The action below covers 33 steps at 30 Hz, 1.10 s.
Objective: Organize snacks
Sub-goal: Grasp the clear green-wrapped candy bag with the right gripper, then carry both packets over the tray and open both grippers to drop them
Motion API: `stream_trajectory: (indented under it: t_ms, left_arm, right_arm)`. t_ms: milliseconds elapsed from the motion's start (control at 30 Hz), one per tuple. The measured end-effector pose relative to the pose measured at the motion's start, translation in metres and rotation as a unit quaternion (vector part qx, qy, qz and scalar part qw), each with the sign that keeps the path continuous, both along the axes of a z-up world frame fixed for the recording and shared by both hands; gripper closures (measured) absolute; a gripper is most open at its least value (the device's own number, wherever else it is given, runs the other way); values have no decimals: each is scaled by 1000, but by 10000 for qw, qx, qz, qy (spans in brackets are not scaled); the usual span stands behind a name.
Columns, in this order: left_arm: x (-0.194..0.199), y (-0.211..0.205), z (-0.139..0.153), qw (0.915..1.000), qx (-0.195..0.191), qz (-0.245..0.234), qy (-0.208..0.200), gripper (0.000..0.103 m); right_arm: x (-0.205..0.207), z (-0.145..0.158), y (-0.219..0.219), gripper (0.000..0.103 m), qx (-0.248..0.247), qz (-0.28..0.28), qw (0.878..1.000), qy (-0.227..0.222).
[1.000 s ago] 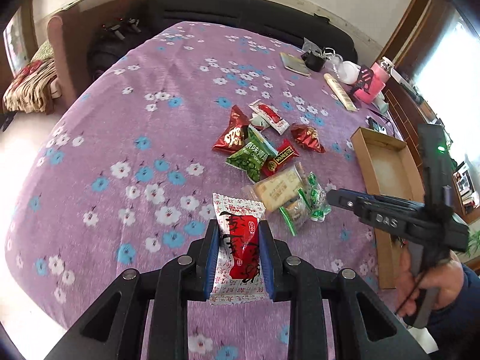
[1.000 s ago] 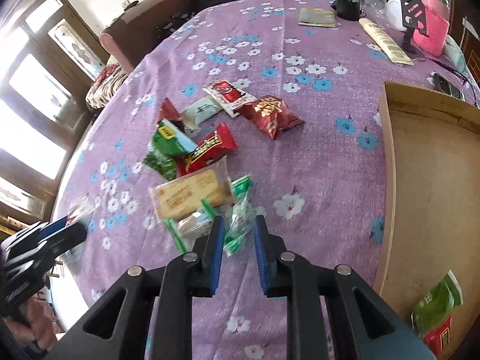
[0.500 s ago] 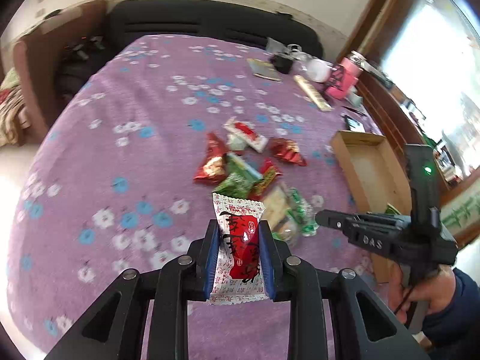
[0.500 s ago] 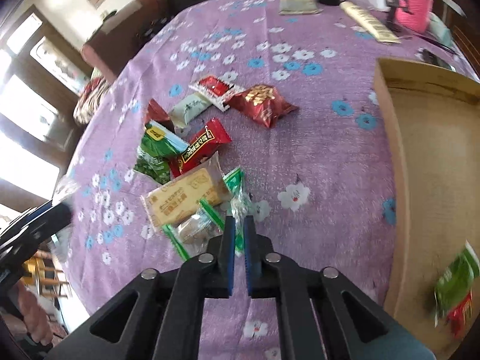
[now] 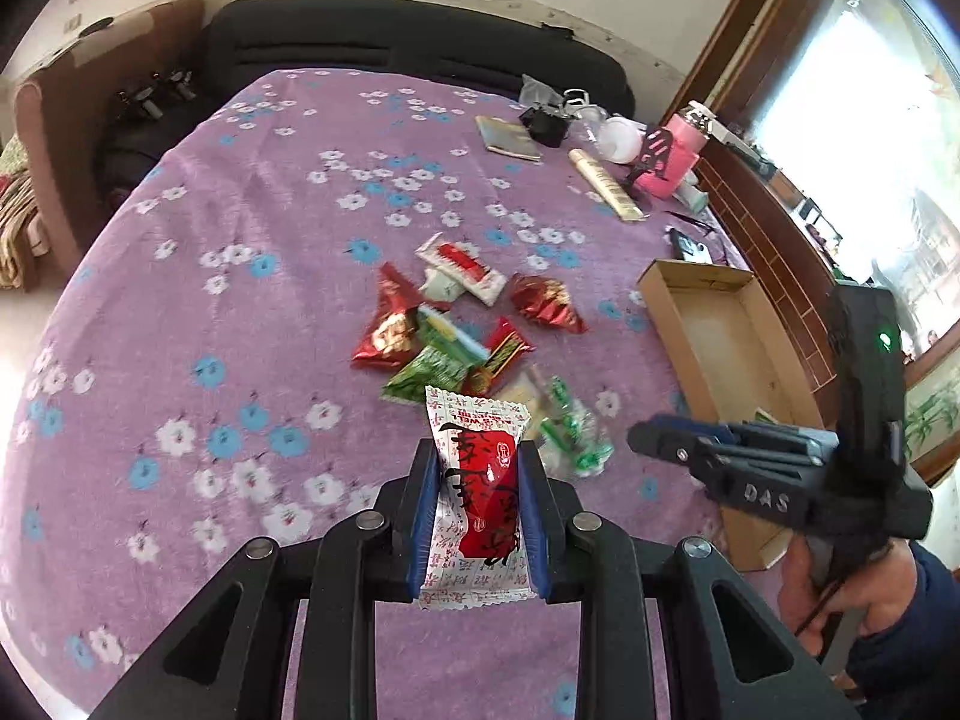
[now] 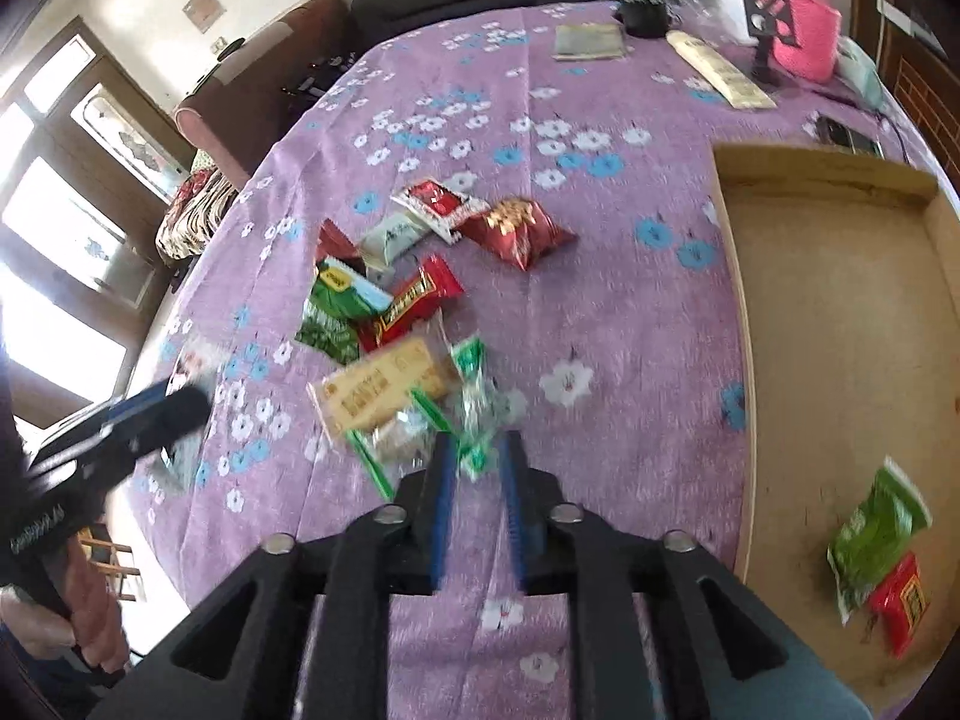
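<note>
My left gripper [image 5: 474, 462] is shut on a white snack packet with a red panel [image 5: 480, 480], held above the purple flowered tablecloth [image 5: 240, 300]. In the right wrist view it shows as a blurred dark shape, the left gripper [image 6: 174, 408]. My right gripper [image 6: 477, 465] has its jaws opening. The end of a clear packet with green print [image 6: 474, 408] lies between them, and the pads stand off it. The same right gripper [image 5: 645, 435] appears side-on, just right of that packet [image 5: 570, 432]. A loose pile of snacks [image 6: 390, 300] lies beyond. Inside the cardboard box [image 6: 840, 300] lie a green packet [image 6: 876, 528] and a red one [image 6: 897, 600].
At the table's far end stand a pink bottle [image 5: 672, 162], a black cup [image 5: 543, 126], a booklet [image 5: 507, 135] and a long beige pack [image 5: 606, 189]. A phone [image 5: 690, 246] lies behind the box. A dark sofa [image 5: 390, 42] and a brown chair [image 5: 54, 138] flank the table.
The right jaws closed on the green-printed packet's end half a second ago and now stand apart again. The left gripper keeps its packet, and its view has tilted.
</note>
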<state>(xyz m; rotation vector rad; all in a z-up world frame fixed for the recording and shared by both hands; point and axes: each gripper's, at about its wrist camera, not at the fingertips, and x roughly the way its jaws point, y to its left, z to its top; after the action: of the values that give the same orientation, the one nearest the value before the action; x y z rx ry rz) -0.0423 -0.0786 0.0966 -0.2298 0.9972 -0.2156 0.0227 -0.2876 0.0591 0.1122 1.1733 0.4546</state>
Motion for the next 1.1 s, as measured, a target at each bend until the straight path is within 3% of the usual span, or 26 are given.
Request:
stream_trajectory:
  t_ms: [300, 400, 500, 800, 1100]
  left_arm:
    - [-7, 31, 1, 9997, 205, 123, -57, 77]
    - [-5, 34, -1, 9997, 211, 92, 4, 77]
    - [-2, 33, 1, 9998, 179, 25, -46, 77]
    - [12, 12, 3, 9995, 21, -307, -72, 77]
    - [24, -45, 10, 9955, -150, -922, -144, 77]
  right_arm:
    - [20, -32, 26, 74, -362, -67, 9992, 130]
    - [18, -38, 30, 84, -516, -83, 9986, 64]
    - [18, -39, 29, 84, -452, -119, 9988, 127]
    - [-2, -6, 5, 84, 52, -385, 9992, -23]
    - [-25, 31, -44, 84, 317, -786, 9960, -269]
